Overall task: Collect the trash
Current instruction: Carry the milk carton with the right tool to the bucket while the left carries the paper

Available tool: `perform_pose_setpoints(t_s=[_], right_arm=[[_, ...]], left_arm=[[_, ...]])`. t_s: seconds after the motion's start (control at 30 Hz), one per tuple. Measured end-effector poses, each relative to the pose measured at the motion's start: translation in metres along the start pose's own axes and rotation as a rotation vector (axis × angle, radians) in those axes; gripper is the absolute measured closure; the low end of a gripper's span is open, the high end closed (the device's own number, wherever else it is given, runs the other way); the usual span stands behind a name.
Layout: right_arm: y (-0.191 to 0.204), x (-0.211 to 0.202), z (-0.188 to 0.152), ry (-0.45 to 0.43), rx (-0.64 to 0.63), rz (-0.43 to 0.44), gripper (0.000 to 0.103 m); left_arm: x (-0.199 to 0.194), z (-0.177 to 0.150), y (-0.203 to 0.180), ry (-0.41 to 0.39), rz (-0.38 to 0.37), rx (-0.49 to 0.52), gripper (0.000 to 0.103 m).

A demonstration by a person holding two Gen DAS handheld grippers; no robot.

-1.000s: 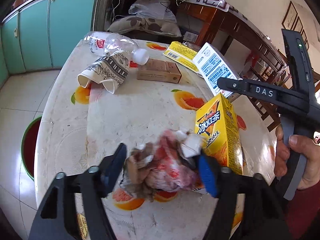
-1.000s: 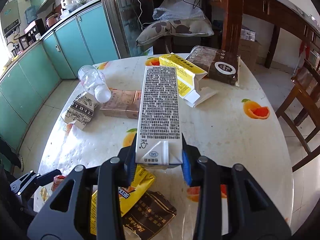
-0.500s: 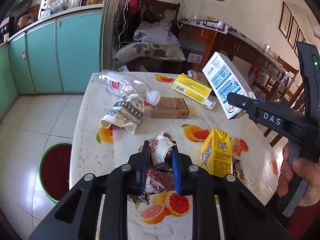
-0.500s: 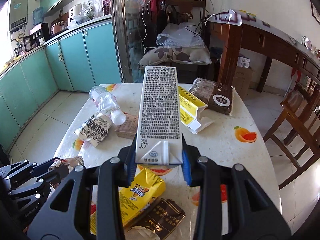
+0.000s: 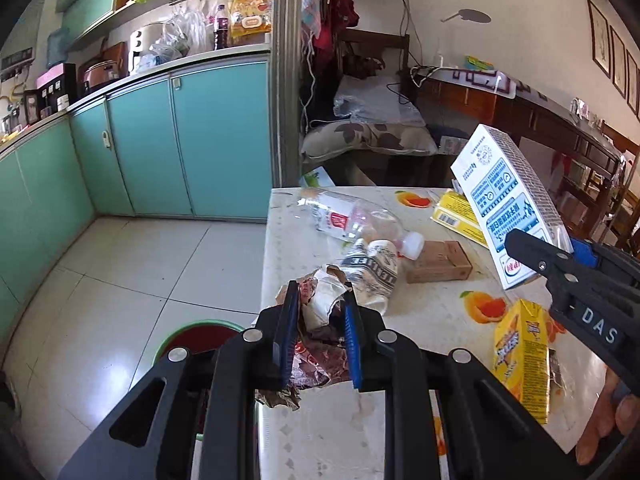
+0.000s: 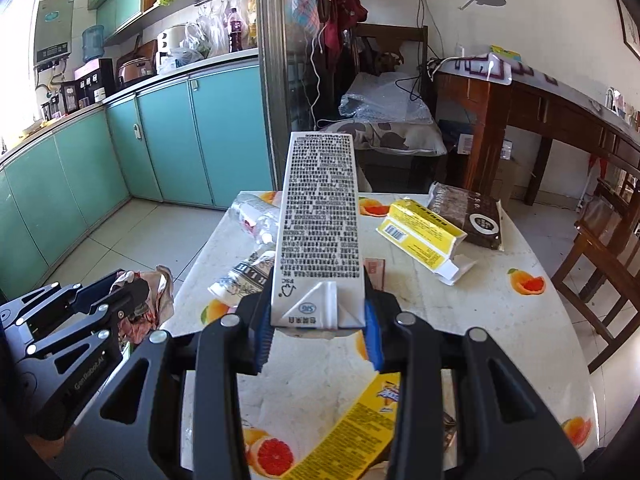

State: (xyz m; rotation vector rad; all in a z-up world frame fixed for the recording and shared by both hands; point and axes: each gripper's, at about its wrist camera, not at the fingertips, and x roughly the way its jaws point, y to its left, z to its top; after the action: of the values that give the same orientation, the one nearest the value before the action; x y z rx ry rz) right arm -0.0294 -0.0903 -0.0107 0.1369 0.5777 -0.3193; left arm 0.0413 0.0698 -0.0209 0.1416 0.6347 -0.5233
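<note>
Standing here, the leftmost thing that matters is the green-rimmed bin (image 5: 192, 334) on the floor tiles, just off the desk's (image 5: 440, 300) left edge. Above that edge the left tool (image 5: 320, 336) is clamped tight on a crumpled wad of wrappers (image 5: 320, 312), lifted off the desk and hanging partly over the rim. Behind it on the desk lie a squashed paper cup (image 5: 376, 268), a clear plastic bottle (image 5: 348, 220) and a small brown box (image 5: 438, 266). Further right are an opened yellow carton (image 6: 420, 232) and a dark packet (image 6: 466, 220), and close in, a yellow drink box (image 5: 522, 360). On the right, the right tool (image 6: 318, 330) grips a tall white milk carton (image 6: 320, 232) by its base, held up in the air over the desk.

To my eye the carrying step is in hand: both pieces are picked up, neither dropped. The next move likely calls for swinging the left load out over the bin's mouth before letting go, since the wad is loose and could snag or shed scraps; the carton would then have to cross the whole desk leftward.
</note>
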Motion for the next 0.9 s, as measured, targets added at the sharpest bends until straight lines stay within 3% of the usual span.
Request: perform_pose_setpoints(t_s=[0.33,0.9], right_arm=[[0.055,0.011,-0.002,0.017,-0.044,0.052,0.067],[0.132,0.027,0.0,0.028,-0.091,0.109,0.067]], left_arm=[[0.01,0.0,0.063,0.011,0.087,-0.068,0.085],[0.026,0.007,0.109,0.017,0.099,-0.065,0.085]])
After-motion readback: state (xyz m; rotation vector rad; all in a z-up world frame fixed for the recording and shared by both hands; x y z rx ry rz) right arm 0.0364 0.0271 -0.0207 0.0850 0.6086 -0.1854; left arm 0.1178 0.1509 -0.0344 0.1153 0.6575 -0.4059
